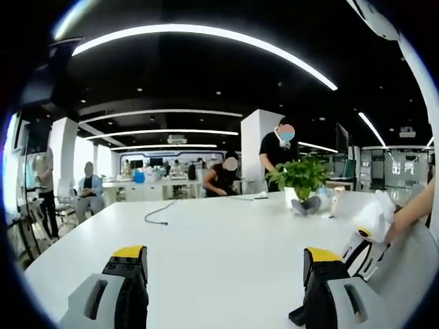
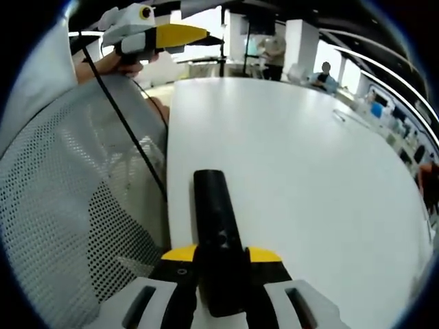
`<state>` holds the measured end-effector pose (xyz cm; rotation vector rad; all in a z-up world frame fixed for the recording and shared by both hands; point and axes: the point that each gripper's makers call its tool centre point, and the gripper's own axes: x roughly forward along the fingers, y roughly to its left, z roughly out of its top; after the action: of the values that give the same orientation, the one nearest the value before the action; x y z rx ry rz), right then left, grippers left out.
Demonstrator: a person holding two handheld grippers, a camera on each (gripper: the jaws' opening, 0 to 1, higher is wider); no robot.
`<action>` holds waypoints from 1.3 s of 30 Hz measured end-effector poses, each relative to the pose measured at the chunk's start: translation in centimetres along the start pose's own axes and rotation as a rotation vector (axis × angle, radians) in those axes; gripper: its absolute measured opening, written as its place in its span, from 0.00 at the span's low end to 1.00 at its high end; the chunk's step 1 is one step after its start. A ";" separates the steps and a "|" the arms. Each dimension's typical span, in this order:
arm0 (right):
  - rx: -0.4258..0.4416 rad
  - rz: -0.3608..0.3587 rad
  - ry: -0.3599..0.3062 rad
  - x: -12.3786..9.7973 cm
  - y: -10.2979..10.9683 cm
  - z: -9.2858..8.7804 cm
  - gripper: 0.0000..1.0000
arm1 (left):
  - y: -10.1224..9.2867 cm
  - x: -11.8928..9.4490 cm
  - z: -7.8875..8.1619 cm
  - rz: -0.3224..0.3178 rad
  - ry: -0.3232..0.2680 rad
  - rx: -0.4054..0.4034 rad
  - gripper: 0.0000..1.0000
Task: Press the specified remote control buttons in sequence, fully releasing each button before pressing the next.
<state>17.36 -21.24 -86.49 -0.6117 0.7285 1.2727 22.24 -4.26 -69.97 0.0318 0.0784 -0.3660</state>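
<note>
The right gripper (image 2: 221, 274) is clamped on the black remote (image 2: 218, 236), held over the table (image 2: 288, 157) edge; the left gripper (image 1: 226, 274) hangs wide open, empty, above the table; no button pressed yet, I judge; next, bring a left jaw onto the first button.

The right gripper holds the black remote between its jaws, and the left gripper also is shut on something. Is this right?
Partly. In the left gripper view the left gripper is open, its jaws apart and holding nothing. In the right gripper view the right gripper does hold the black remote.

Black remote control (image 2: 218, 233) between right gripper (image 2: 221, 264) fingers (image 2: 180, 255); white table (image 2: 309, 164) beneath
</note>
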 end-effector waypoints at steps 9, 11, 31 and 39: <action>0.001 0.003 0.008 0.0 -0.1 -0.1 0.22 | 0.2 -0.2 0.3 -0.011 -0.013 0.027 0.97; -0.003 0.008 0.012 -0.1 -0.2 -0.1 0.22 | 0.2 -0.1 0.2 -0.011 -0.006 0.024 0.97; -0.023 0.025 0.054 0.1 -1.0 -0.2 0.21 | 0.3 -0.4 -0.5 -0.003 0.035 0.027 0.95; -0.015 0.011 0.061 0.4 -1.9 -0.1 0.21 | 0.4 -0.5 -0.7 -0.003 0.044 0.033 0.94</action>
<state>19.22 -21.45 -86.79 -0.6622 0.7745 1.2750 21.86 -3.71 -70.59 0.0722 0.1158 -0.3696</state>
